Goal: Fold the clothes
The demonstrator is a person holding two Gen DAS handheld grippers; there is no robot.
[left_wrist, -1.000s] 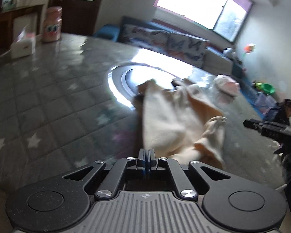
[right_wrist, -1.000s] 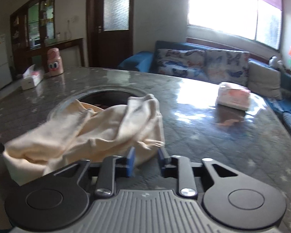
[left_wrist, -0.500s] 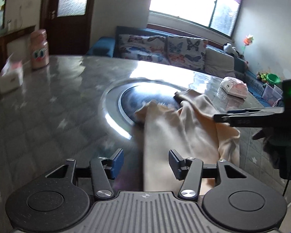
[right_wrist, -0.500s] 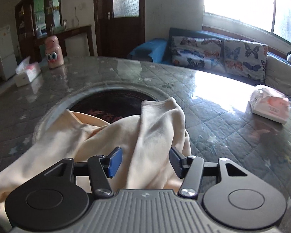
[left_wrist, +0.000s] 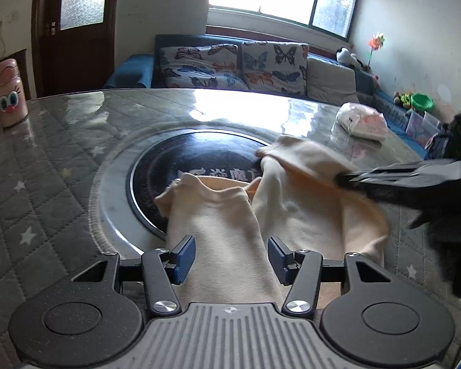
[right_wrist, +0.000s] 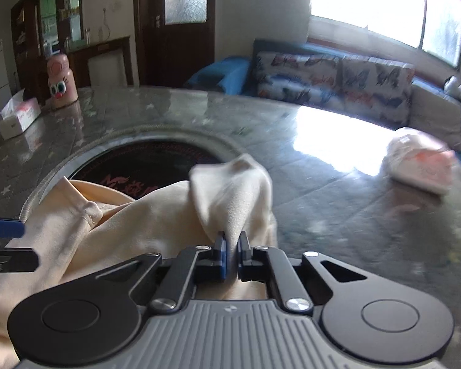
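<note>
A cream garment (left_wrist: 218, 212) lies rumpled on the grey quilted table (left_wrist: 46, 184), partly over the black round inset (left_wrist: 199, 153). My left gripper (left_wrist: 231, 256) stands open, its blue pads either side of a strip of the cloth and not pressing it. In the right wrist view my right gripper (right_wrist: 232, 246) is shut on a raised fold of the garment (right_wrist: 123, 224), which peaks up just ahead of the pads. The right gripper (left_wrist: 344, 180) also reaches in from the right of the left wrist view, its tip on the cloth.
A pink tissue pack (left_wrist: 362, 120) lies at the table's far right. A pink cartoon bottle (right_wrist: 61, 83) and a white tissue box (right_wrist: 18, 118) stand at the far left. A sofa with butterfly cushions (left_wrist: 230, 64) runs behind the table.
My left gripper went from shut to open and now sits over the near part of the cloth. My right gripper opened wide, then shut on a fold of the garment.
</note>
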